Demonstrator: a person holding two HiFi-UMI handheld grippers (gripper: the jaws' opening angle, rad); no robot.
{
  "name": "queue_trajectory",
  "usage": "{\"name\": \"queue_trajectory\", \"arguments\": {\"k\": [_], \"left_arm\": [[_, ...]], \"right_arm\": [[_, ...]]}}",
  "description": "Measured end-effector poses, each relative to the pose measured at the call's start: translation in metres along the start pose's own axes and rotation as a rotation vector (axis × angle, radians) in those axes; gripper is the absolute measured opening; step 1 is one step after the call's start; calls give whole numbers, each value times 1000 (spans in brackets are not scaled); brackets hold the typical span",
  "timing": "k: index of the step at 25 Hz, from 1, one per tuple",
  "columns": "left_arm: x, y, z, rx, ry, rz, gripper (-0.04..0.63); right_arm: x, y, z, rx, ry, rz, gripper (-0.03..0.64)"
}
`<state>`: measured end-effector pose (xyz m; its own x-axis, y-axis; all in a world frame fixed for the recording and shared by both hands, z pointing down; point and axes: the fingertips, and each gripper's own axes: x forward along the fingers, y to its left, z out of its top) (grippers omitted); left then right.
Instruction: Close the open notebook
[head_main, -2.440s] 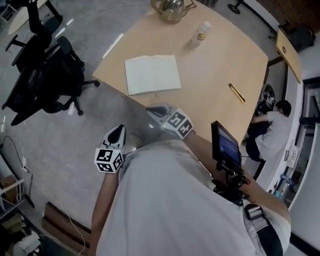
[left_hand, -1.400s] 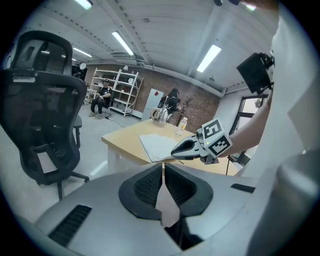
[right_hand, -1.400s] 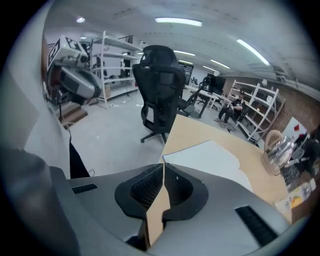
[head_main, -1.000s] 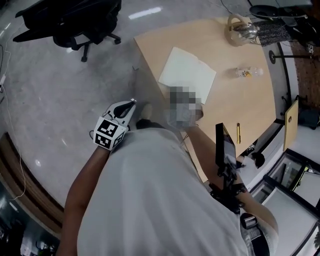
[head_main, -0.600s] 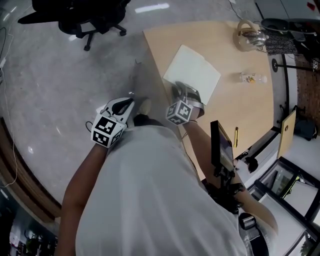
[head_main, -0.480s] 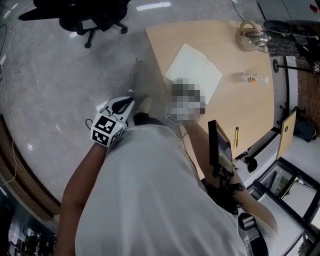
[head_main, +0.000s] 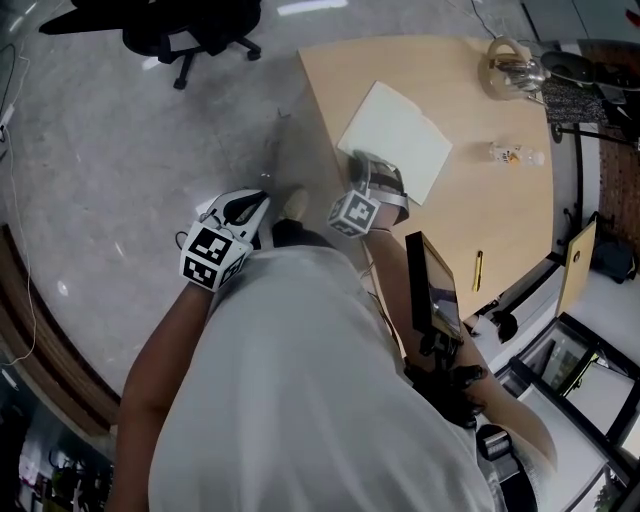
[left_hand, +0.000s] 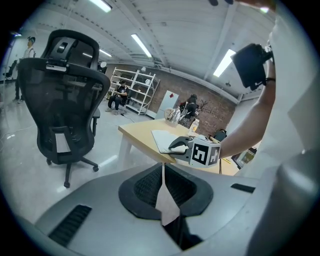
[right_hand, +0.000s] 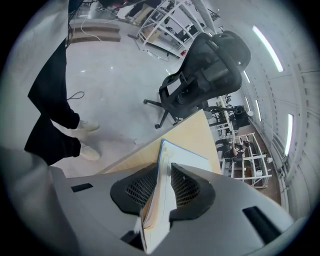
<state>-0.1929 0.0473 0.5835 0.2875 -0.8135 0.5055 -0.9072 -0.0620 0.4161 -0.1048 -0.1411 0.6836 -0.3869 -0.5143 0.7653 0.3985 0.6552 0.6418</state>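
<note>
Notebook (head_main: 400, 135) lies open by the desk (head_main: 480, 210) edge; the right gripper (head_main: 373, 172), its fingers having just been closing, pinches the near half edge-on, likely to fold it shut. The left gripper (head_main: 246, 207) hangs off the desk, fingers together, apparently unneeded.

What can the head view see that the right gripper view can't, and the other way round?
Only the head view shows the pen, the small bottle and the left gripper. Only the right gripper view shows page edges of the notebook standing between the jaws of the right gripper, which have just been closing, and white shelves far off. Both show the open notebook, the wooden table and the black office chair.
</note>
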Motion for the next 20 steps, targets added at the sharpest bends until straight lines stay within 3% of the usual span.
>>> {"name": "queue_trajectory", "arguments": {"k": [5,12,20], "left_arm": [[2,1,5,15,-4,-12,20],[6,-1,10,41,0,-35,20],[20,-18,18,93,16,-96,20]], "right_arm": [[2,6,0,-12,7,24,58],[-10,-2,-2,109,-16,24,46],[-34,-22,-9,279,-73,-52,43]]}}
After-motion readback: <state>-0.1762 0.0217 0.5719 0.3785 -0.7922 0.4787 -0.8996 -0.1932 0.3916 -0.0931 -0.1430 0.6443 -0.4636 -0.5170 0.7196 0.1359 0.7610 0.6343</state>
